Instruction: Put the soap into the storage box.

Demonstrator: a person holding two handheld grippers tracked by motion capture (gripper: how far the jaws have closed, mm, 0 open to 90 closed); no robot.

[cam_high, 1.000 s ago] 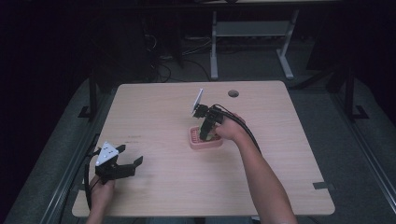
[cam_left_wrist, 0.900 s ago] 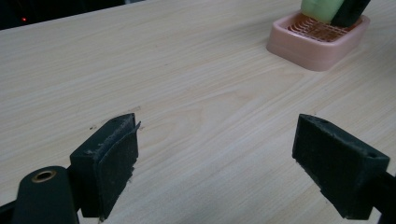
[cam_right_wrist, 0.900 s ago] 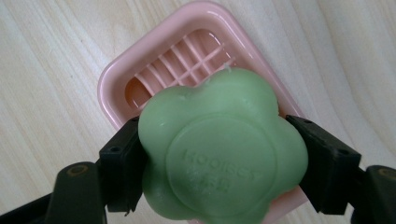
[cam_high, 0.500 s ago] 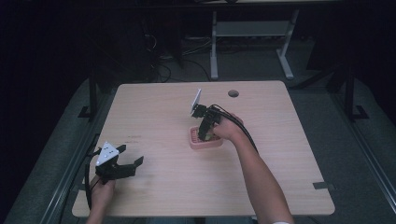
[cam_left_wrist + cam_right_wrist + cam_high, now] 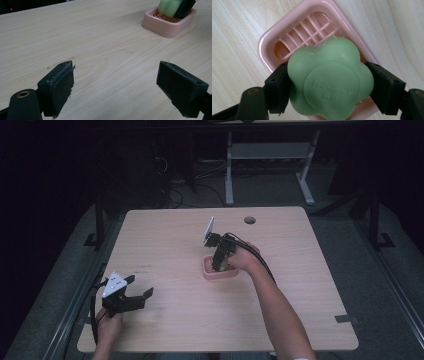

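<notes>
Your right gripper (image 5: 329,87) is clamped on the green flower-shaped soap bar (image 5: 329,80), low over the pink slatted plastic soap dish (image 5: 294,27) near the worktop's (image 5: 300,320) middle. Releasing it remains. Your left gripper (image 5: 115,87), jaws apart, idles near the front-left corner.

Light wooden table (image 5: 310,285) with rounded corners, dark round grommet hole (image 5: 249,220) near its far edge, pink slatted soap dish (image 5: 210,270) lying near the middle
</notes>
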